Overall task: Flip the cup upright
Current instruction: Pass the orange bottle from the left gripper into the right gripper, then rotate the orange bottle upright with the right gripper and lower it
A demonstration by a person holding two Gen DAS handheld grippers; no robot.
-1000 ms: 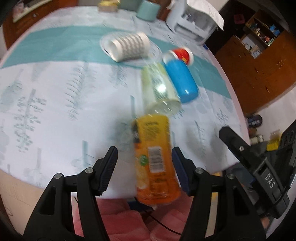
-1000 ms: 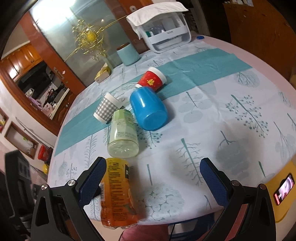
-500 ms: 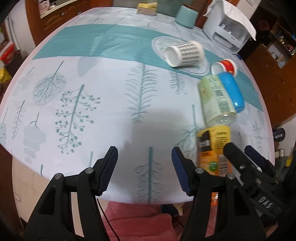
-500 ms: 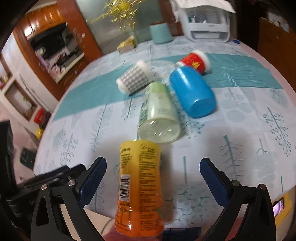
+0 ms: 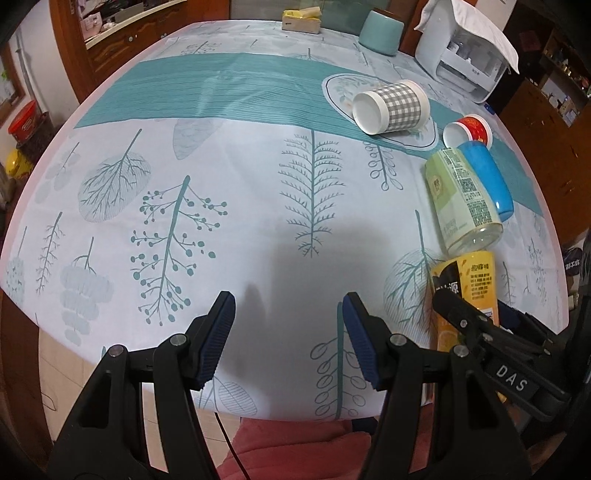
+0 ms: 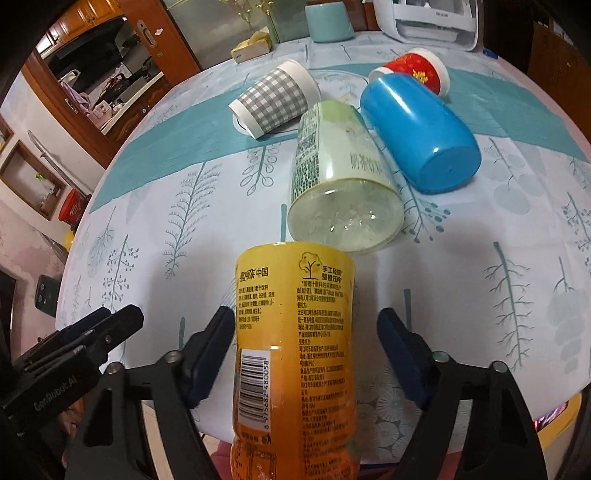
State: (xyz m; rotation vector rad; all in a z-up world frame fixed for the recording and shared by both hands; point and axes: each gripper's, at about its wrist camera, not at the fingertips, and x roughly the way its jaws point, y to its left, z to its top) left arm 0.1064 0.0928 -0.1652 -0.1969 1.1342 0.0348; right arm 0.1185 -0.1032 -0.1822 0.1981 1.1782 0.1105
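Several cups lie on their sides on the round table: an orange-yellow cup (image 6: 295, 343) at the near edge, a pale green one (image 6: 340, 184), a blue one (image 6: 417, 129), a red one (image 6: 417, 72) and a grey-checked one (image 6: 273, 99). My right gripper (image 6: 306, 354) is open with its jaws either side of the orange cup; the left pad is close to it, the right pad apart. My left gripper (image 5: 288, 339) is open and empty over bare tablecloth, left of the orange cup (image 5: 465, 291).
A teal canister (image 5: 380, 27), a white appliance (image 5: 465, 55) and a yellow box (image 5: 299, 18) stand at the table's far side. The table edge (image 5: 258, 406) is just under both grippers. Wooden cabinets surround the table.
My left gripper has swung left, off the orange cup, to bare cloth. My right gripper has moved over the orange cup and narrowed its jaws around it.
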